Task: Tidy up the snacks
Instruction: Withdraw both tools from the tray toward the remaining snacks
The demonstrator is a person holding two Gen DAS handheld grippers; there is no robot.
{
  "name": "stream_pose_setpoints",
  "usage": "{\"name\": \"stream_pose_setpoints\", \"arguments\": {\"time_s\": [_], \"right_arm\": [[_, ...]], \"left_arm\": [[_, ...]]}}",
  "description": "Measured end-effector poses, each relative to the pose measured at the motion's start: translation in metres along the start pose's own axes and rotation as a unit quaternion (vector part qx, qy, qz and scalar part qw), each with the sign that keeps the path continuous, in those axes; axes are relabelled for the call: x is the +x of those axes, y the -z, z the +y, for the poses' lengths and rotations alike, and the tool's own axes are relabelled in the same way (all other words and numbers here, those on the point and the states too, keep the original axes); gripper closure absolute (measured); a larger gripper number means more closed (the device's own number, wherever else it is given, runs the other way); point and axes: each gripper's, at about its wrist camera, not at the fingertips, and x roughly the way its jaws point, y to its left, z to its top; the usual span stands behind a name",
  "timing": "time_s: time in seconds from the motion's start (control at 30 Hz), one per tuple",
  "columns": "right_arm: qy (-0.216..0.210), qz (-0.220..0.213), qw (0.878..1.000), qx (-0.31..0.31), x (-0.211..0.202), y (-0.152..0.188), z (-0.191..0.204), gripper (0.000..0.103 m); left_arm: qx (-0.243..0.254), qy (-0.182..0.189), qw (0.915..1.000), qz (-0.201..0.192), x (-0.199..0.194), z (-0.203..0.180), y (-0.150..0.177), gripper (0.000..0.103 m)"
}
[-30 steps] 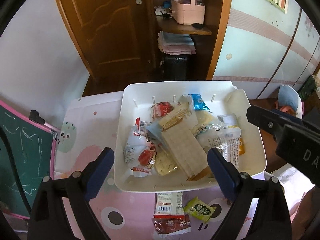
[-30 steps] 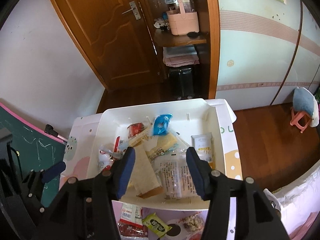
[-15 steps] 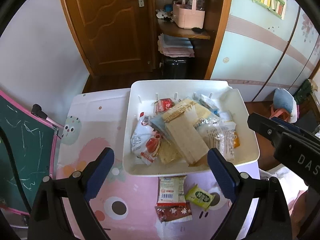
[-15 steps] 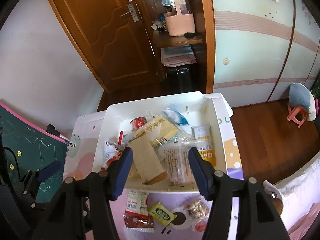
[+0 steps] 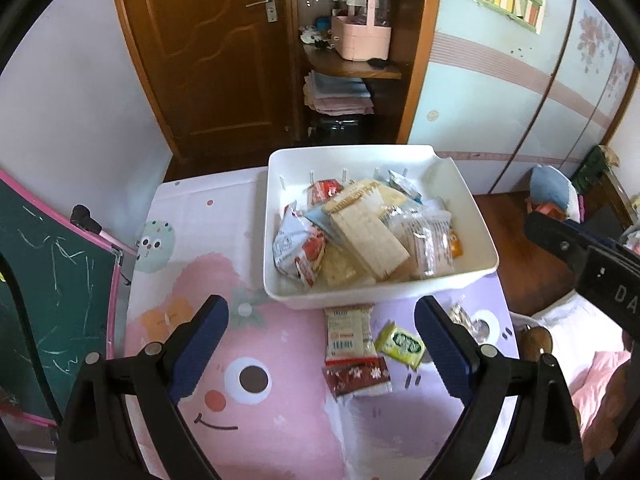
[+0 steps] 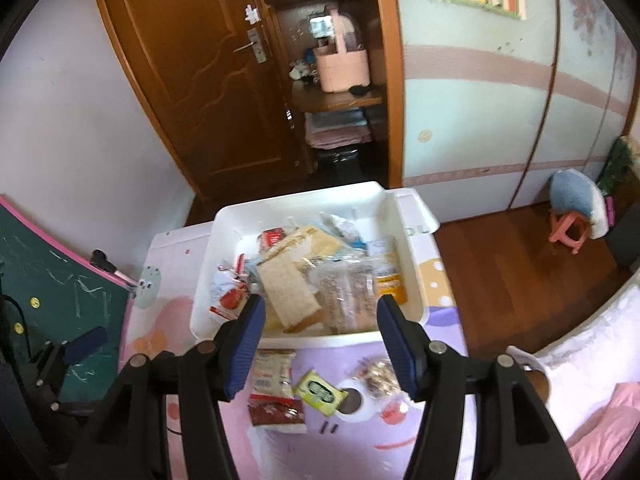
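A white bin stands at the far side of the cartoon tablecloth, filled with snacks: a long cracker pack, a red-and-white bag, clear wrapped packs. On the cloth in front of it lie a white-and-red packet, a dark red packet, a yellow-green packet and a clear nut packet. My left gripper hangs open above these loose packets, holding nothing. My right gripper is open too, over the bin's near edge, empty.
A green chalkboard with a pink frame leans at the table's left edge. Behind the table are a wooden door and shelves with a pink basket. A small stool stands on the wooden floor to the right; bedding lies near right.
Both grippers have drawn back and upward from the bin. The bin now sits farther off, and the loose packets in front of it have come fully into view.
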Motion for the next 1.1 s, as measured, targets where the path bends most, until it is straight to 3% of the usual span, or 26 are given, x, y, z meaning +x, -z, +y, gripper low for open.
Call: {"name": "stream_pose_setpoints", "arguments": {"time_s": [0.1, 0.3, 0.5, 0.77, 0.97, 1.1], "right_arm": [[0.029, -0.014, 0.999, -0.001, -0.015, 0.011, -0.007, 0.045], [0.026, -0.009, 0.999, 0.030, -0.032, 0.032, -0.037, 0.045], [0.027, 0.018, 0.997, 0.069, -0.025, 0.055, -0.070, 0.045], [0.039, 0.063, 0.995, 0.062, 0.011, 0.082, -0.085, 0.045], [0.024, 0.104, 0.994, 0.040, 0.059, 0.099, -0.083, 0.045], [0.014, 0.132, 0.991, 0.028, 0.091, 0.108, -0.083, 0.045]], "left_arm": [[0.005, 0.009, 0.9999, -0.001, -0.006, 0.003, 0.010, 0.009], [0.019, 0.025, 0.9995, 0.000, -0.009, 0.002, 0.027, 0.009], [0.059, 0.042, 0.9973, 0.018, 0.014, -0.006, 0.055, 0.009], [0.134, 0.067, 0.9879, 0.038, 0.067, -0.023, 0.096, 0.009], [0.185, 0.073, 0.9786, 0.054, 0.110, -0.035, 0.111, 0.009], [0.221, 0.079, 0.9695, 0.072, 0.134, -0.043, 0.119, 0.019]]}}
